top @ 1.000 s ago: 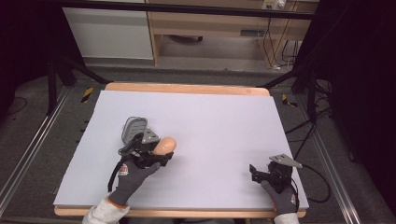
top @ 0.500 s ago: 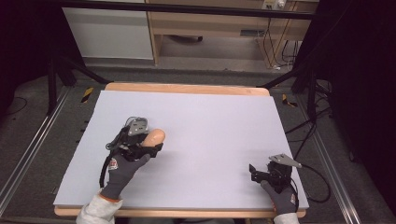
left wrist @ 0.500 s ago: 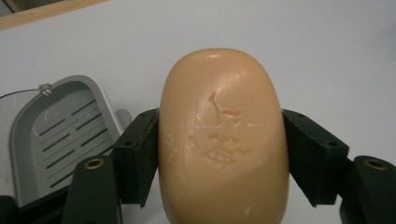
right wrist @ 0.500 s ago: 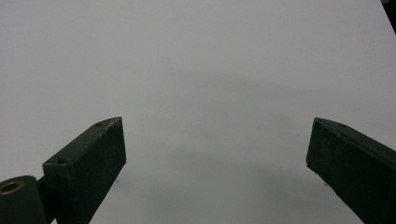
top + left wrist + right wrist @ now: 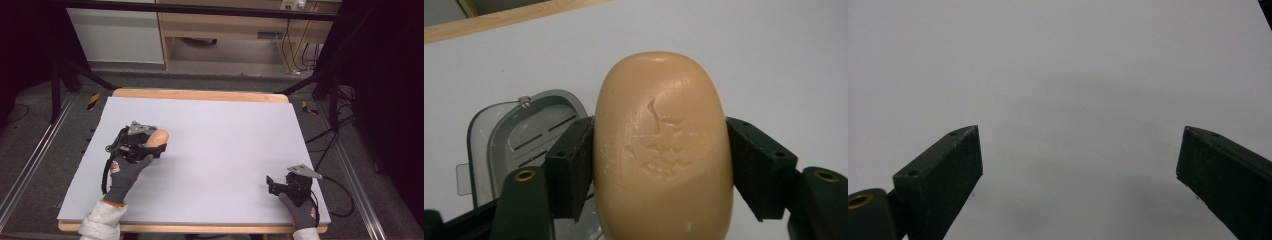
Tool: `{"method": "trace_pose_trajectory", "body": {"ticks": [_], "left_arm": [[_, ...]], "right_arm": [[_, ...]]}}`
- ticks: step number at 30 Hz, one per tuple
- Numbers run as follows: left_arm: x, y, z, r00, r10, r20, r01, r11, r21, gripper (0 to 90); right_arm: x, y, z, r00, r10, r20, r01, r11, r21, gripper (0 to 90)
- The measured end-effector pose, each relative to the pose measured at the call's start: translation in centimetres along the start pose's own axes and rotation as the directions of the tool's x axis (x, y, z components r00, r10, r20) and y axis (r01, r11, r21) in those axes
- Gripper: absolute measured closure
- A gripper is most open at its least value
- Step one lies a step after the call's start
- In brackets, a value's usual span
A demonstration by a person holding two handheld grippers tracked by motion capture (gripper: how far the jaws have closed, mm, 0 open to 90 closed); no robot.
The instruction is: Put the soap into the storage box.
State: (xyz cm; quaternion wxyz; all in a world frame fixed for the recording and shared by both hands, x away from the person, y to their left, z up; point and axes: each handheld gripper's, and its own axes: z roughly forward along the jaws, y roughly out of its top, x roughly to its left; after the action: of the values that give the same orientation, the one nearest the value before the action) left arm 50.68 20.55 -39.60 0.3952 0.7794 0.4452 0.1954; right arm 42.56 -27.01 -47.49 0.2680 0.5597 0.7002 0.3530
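While the table (image 5: 210,125) lies mostly bare, the action sits at about nine o'clock on its pale surface, where the left gripper (image 5: 150,142) holds a tan bar of soap (image 5: 159,136). From the left gripper view the soap (image 5: 663,150) is clamped across its narrow width, one black jaw pressed flat to each long side, roughly at mid-length. Just behind it, toward ten o'clock in that view, a grey soap dish (image 5: 519,135) lies open on the table, slotted floor showing; whether the bar touches it or hangs above it I cannot tell.

The bar looks solid and stiff, of modest weight, with a smooth rounded skin and a shallow stamped mark on its face. Its curved sides will likely be slippery, so the jaws are best kept on the flattest stretch of the flanks near the middle, squeezing firmly but not hard enough to dent or shoot it out endwise. A drop would probably chip it rather than break it.

Farther right, at about five o'clock on the table, the right gripper (image 5: 280,185) rests low near the front edge. Seen from its own camera, the right gripper (image 5: 1080,150) has its jaws spread wide, gripping nothing, with plain table beyond.
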Motion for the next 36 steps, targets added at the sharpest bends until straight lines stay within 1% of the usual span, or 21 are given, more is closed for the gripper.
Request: {"method": "trace_pose_trajectory", "body": {"ticks": [8, 16, 22, 28, 32, 36], "left_arm": [[1.3, 0.3, 0.3, 0.9995, -0.031, -0.01, 0.031, 0.9995, -0.009, 31.4], [2.1, 0.3, 1.1, 0.9989, -0.043, -0.021, 0.043, 0.9991, 0.001, 31.4], [2.9, 0.1, 1.4, 0.9978, -0.053, -0.041, 0.053, 0.9986, 0.004, 31.4], [3.7, -0.1, 1.9, 0.9967, -0.063, -0.053, 0.063, 0.9979, 0.015, 31.4], [3.9, -0.3, 2.1, 0.9958, -0.07, -0.059, 0.071, 0.9972, 0.022, 31.4], [4.1, -0.6, 2.4, 0.995, -0.067, -0.074, 0.07, 0.9969, 0.036, 31.4]], "right_arm": [[0.1, 0.0, 0.1, 1.0, 0.004, 0.002, -0.004, 1.0, 0.005, 4.8], [0.1, 0.0, 0.1, 1.0, 0.005, 0.001, -0.005, 1.0, 0.008, 4.8], [0.1, 0.0, 0.2, 1.0, 0.003, -0.001, -0.003, 1.0, 0.009, 4.8], [0.1, 0.0, 0.2, 1.0, 0.0, -0.001, 0.0, 1.0, 0.01, 4.8], [0.2, 0.0, 0.2, 1.0, -0.001, 0.001, 0.001, 1.0, 0.011, 4.8], [0.2, 0.0, 0.2, 1.0, -0.001, 0.0, 0.001, 1.0, 0.012, 4.8]]}}
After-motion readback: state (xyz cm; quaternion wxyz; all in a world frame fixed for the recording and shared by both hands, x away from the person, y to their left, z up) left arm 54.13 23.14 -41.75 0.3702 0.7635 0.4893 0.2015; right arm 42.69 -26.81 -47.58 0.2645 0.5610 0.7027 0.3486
